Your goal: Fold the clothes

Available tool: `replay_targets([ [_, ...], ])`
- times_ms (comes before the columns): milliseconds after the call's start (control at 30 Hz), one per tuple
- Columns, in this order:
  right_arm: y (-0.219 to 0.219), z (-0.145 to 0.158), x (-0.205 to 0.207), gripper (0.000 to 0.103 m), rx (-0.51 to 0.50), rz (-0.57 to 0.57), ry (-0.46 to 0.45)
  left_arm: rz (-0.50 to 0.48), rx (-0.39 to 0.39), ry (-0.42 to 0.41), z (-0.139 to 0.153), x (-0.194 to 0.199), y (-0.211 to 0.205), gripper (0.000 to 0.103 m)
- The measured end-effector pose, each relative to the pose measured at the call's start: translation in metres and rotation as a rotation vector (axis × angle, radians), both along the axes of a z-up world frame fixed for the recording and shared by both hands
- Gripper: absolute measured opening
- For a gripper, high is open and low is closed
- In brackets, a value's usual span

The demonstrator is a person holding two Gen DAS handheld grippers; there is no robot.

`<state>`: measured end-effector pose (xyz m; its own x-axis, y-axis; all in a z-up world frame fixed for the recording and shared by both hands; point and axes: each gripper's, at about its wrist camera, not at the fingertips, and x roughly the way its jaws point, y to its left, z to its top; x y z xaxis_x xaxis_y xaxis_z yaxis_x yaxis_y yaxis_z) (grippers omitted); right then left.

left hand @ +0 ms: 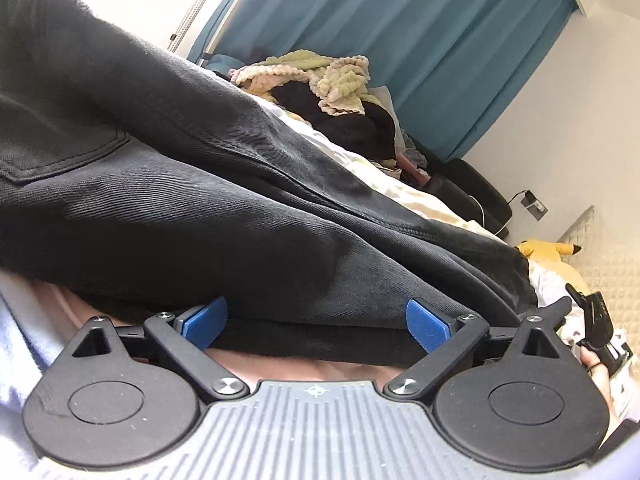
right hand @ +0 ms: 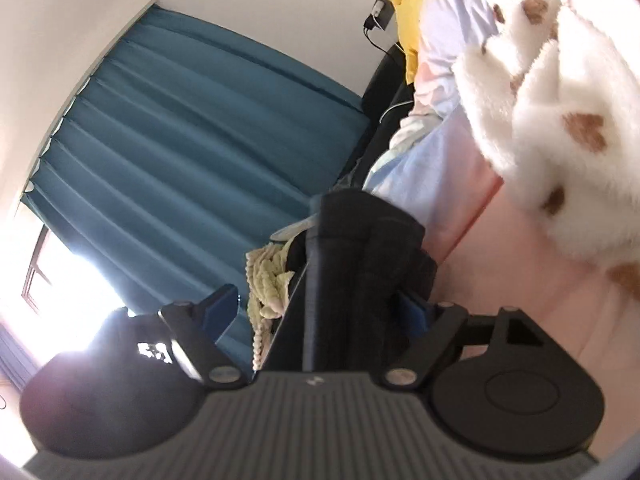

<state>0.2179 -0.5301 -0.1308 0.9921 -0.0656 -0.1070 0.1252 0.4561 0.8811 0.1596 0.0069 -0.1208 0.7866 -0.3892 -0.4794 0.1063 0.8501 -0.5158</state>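
Dark grey jeans [left hand: 240, 208] lie stretched across the bed, a back pocket showing at the left. My left gripper [left hand: 315, 322] stands wide open at their near folded edge. The cloth lies between its blue pads [left hand: 204, 320], which do not press on it. In the right wrist view my right gripper [right hand: 319, 312] is turned on its side and open. A folded bundle of the jeans [right hand: 360, 264] stands between its jaws, close against the right pad [right hand: 416, 312] and apart from the left one. Part of the right gripper [left hand: 592, 316] and a hand [left hand: 598, 368] show at the left view's right edge.
A pink sheet [left hand: 304, 368] lies under the jeans. Knitted blankets and dark clothes [left hand: 332, 80] are piled at the far end before a teal curtain [left hand: 400, 40]. A yellow plush toy [left hand: 548, 252], a wall socket [left hand: 534, 204] and a white fluffy brown-spotted cloth [right hand: 560, 140] are nearby.
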Motion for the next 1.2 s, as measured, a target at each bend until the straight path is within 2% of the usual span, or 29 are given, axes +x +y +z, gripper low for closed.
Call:
replay_targets([
  [33, 0.000, -0.005, 0.003, 0.086, 0.017, -0.004, 0.038, -0.003, 0.006, -0.003, 0.000, -0.001, 0.000, 0.097],
  [100, -0.001, -0.024, 0.012, 0.082, 0.060, 0.014, 0.144, -0.005, 0.013, -0.007, -0.001, -0.001, -0.001, 0.098],
  [133, -0.001, -0.031, 0.015, 0.064, 0.061, 0.015, 0.191, -0.006, 0.016, -0.009, -0.002, -0.001, -0.002, 0.098],
  [167, -0.001, -0.033, 0.015, 0.037, 0.037, 0.003, 0.223, -0.006, 0.020, -0.012, -0.002, -0.001, -0.003, 0.098],
  [200, -0.001, -0.033, 0.014, 0.026, 0.043, -0.008, 0.246, -0.006, 0.025, -0.014, -0.002, -0.001, -0.004, 0.099],
  [233, -0.001, -0.032, 0.013, 0.010, 0.044, -0.021, 0.256, -0.005, 0.033, -0.016, -0.001, -0.001, -0.005, 0.099],
  [267, -0.002, -0.029, 0.012, 0.008, 0.031, -0.037, 0.243, -0.008, 0.045, -0.017, 0.001, -0.002, -0.007, 0.099],
  [367, 0.006, -0.007, -0.002, 0.007, -0.040, -0.097, 0.201, -0.034, 0.108, -0.015, 0.014, -0.006, -0.015, 0.098],
  [433, 0.010, 0.005, -0.017, 0.007, -0.047, -0.139, 0.191, -0.085, 0.121, -0.057, 0.029, -0.014, -0.021, 0.098],
  [567, 0.013, 0.009, -0.048, 0.007, -0.001, -0.202, 0.169, -0.178, 0.159, -0.186, 0.070, -0.027, -0.042, 0.099],
  [633, 0.001, 0.016, -0.069, 0.007, 0.007, -0.241, 0.166, -0.188, 0.192, -0.221, 0.084, -0.021, -0.058, 0.099],
  [700, -0.009, 0.022, -0.091, 0.007, 0.023, -0.280, 0.165, -0.168, 0.205, -0.218, 0.089, -0.006, -0.075, 0.099],
  [733, -0.010, 0.024, -0.105, 0.007, 0.055, -0.300, 0.166, -0.175, 0.229, -0.192, 0.086, 0.006, -0.086, 0.099],
  [800, -0.012, 0.027, -0.133, 0.007, 0.116, -0.336, 0.171, -0.176, 0.337, -0.106, 0.066, 0.027, -0.111, 0.099],
  [900, -0.016, 0.026, -0.168, 0.007, 0.110, -0.337, 0.201, -0.213, 0.513, 0.062, 0.017, 0.051, -0.144, 0.099],
  [933, -0.016, 0.024, -0.178, 0.007, 0.097, -0.332, 0.209, -0.218, 0.549, 0.044, 0.007, 0.048, -0.150, 0.101],
  [967, -0.014, 0.021, -0.186, 0.007, 0.089, -0.326, 0.215, -0.212, 0.585, -0.008, 0.001, 0.042, -0.154, 0.102],
  [1000, -0.013, 0.019, -0.193, 0.007, 0.082, -0.317, 0.224, -0.206, 0.593, -0.041, -0.002, 0.038, -0.154, 0.102],
  [1067, -0.010, 0.018, -0.198, 0.007, 0.049, -0.307, 0.242, -0.193, 0.551, -0.061, -0.001, 0.034, -0.147, 0.103],
  [1200, -0.001, 0.038, -0.185, 0.007, -0.031, -0.309, 0.234, -0.194, 0.507, -0.054, 0.017, 0.026, -0.132, 0.103],
])
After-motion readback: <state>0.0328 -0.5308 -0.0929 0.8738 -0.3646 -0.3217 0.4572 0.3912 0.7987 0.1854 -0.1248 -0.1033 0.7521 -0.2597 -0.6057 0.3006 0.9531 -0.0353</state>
